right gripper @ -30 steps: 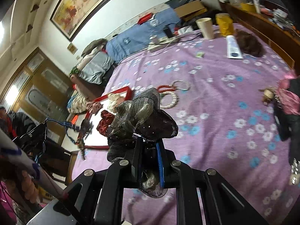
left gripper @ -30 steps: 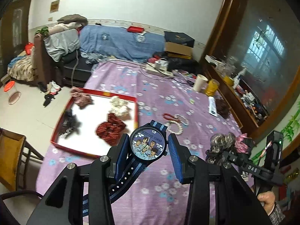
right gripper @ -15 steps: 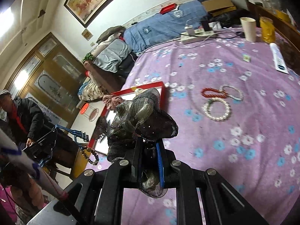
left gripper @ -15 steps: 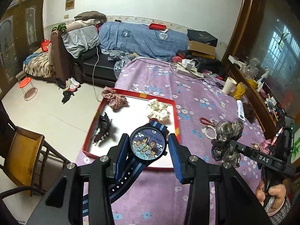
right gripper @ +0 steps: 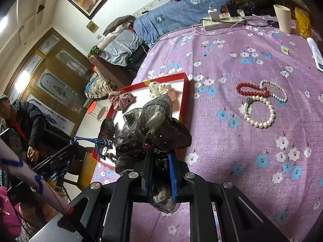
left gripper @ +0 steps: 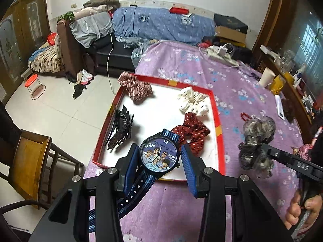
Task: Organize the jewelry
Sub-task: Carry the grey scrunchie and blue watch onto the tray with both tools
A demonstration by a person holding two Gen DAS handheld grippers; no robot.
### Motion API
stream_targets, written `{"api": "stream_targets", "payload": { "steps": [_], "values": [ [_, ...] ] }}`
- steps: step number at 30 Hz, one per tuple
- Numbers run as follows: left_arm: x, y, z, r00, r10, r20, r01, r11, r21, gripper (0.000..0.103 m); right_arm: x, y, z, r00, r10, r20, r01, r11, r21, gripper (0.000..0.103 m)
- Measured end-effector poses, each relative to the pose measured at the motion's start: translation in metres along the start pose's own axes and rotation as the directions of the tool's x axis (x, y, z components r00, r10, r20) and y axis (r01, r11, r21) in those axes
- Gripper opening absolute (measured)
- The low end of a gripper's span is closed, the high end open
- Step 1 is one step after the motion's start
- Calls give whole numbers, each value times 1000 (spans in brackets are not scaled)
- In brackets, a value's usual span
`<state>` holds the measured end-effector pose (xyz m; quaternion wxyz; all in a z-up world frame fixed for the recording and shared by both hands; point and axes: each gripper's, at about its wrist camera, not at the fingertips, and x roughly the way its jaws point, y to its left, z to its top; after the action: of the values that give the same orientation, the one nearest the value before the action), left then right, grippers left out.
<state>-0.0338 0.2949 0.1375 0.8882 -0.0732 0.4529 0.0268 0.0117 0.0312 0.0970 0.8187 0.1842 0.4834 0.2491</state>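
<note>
My left gripper (left gripper: 160, 156) is shut on a blue-strapped cartoon watch (left gripper: 159, 157) and holds it above the near edge of the red-rimmed white tray (left gripper: 219, 129). My right gripper (right gripper: 159, 157) is shut on a grey-black gauze scrunchie (right gripper: 149, 125); it also shows in the left wrist view (left gripper: 256, 145), right of the tray above the purple cloth. The tray holds a black hair claw (left gripper: 120, 130), a checked scrunchie (left gripper: 135, 87), a white scrunchie (left gripper: 192, 100) and a red dotted scrunchie (left gripper: 191, 132).
A red bead bracelet (right gripper: 252, 90), a pearl bracelet (right gripper: 259, 111) and a smaller pearl strand (right gripper: 276, 90) lie on the purple floral tablecloth (right gripper: 232, 151). A paper cup (right gripper: 282, 18), a power strip (right gripper: 220, 22) and a wooden chair (left gripper: 30, 161) stand around.
Both grippers have moved left toward the tray with their loads. The watch now hangs over the tray's near edge; the scrunchie is closer to the tray's right rim.
</note>
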Motion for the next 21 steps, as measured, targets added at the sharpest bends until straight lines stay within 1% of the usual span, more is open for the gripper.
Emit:
{"api": "stream_targets", "payload": {
  "steps": [7, 10, 14, 18, 21],
  "values": [
    [39, 11, 1, 999, -9, -42, 9, 1000, -15, 41, 11, -3, 9, 999, -44, -21, 44, 999, 5, 15],
    [51, 15, 2, 999, -6, -51, 6, 1000, -7, 41, 14, 2, 18, 998, -58, -18, 58, 998, -5, 15],
    [75, 18, 3, 996, -18, -91, 18, 1000, -3, 41, 21, 13, 29, 997, -79, -15, 78, 996, -38, 15],
    [92, 20, 5, 994, -6, -111, 8, 1000, 11, 41, 38, 19, 39, 996, -81, -30, 80, 996, -39, 15],
    [102, 29, 9, 992, 2, -124, -3, 1000, -4, 41, 56, 28, 50, 997, -65, -40, 64, 997, -41, 15]
  ]
}}
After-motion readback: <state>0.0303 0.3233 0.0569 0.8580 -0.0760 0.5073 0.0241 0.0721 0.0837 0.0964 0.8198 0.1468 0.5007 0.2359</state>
